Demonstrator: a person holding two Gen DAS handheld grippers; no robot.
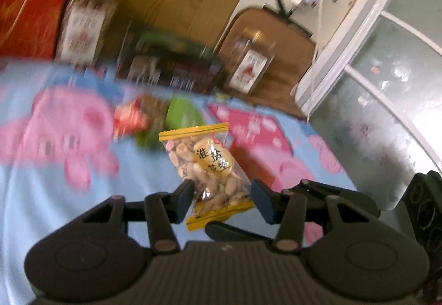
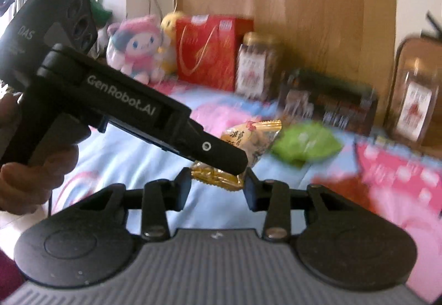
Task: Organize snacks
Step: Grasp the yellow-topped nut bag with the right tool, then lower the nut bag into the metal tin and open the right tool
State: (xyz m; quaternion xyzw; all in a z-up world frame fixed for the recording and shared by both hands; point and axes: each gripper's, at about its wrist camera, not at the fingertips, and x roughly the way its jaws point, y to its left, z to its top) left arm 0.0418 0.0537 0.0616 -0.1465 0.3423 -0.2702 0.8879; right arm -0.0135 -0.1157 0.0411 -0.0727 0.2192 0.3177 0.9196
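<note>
A clear peanut packet [image 1: 205, 166] with yellow ends sits between the fingers of my left gripper [image 1: 222, 198], lifted above the cartoon-print sheet. The jaws stand apart around its lower end, so the grip itself is unclear. In the right wrist view the left gripper's body [image 2: 132, 122] crosses the frame, with the packet [image 2: 248, 139] at its tip. My right gripper [image 2: 218, 189] is open just below the packet's gold lower end [image 2: 218, 175], not touching it. A green packet [image 1: 183, 114] [image 2: 306, 143] and a red one [image 1: 129, 118] lie on the sheet beyond.
At the wooden headboard stand a red gift box [image 2: 210, 52], two jars with white labels [image 2: 258, 64] [image 2: 414, 100] and a dark snack box [image 2: 328, 100]. Plush toys [image 2: 138, 47] sit at the far left. A metal-framed window [image 1: 386, 83] lies right of the bed.
</note>
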